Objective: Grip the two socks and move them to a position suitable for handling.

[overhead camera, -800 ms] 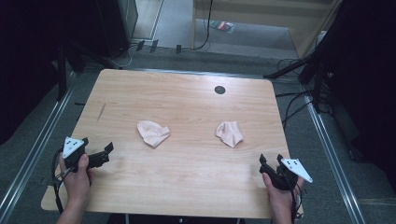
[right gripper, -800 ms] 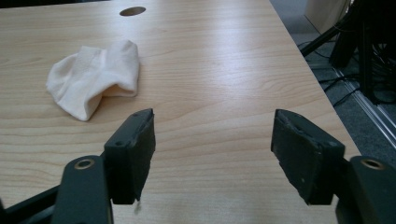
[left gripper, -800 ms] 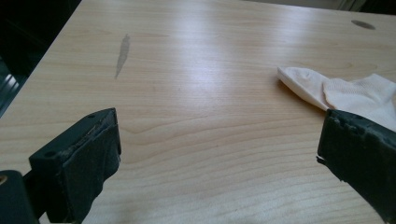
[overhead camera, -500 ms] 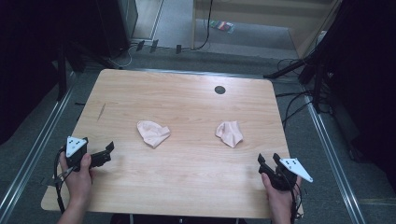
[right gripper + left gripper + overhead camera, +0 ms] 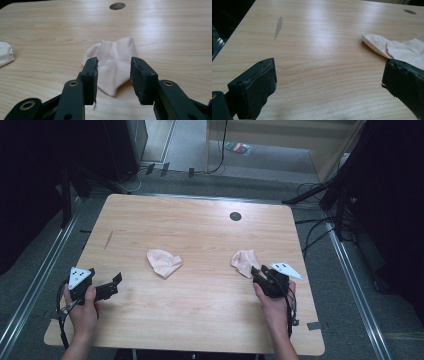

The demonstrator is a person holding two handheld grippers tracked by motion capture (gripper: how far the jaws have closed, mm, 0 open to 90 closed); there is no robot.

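Pale wood-grain tabletop with a small round cable hole near its far edge carries two crumpled pale pink ankle socks, one left of the middle and one to the right, well apart from each other. Compared with the earlier high views, where the right gripper waited near the table's front right corner, it has now travelled forward and inward to the near edge of the right-hand sock. In the right gripper view its jaws stand partly apart on either side of that sock's near tip, the pads not yet pressing the cloth, so it holds nothing. The left gripper has kept to its spot near the front left edge, jaws spread wide and empty; in its own view the left-hand sock lies ahead and off to one side. The reach looks finished, and what probably remains is a small advance and a squeeze to take the sock.
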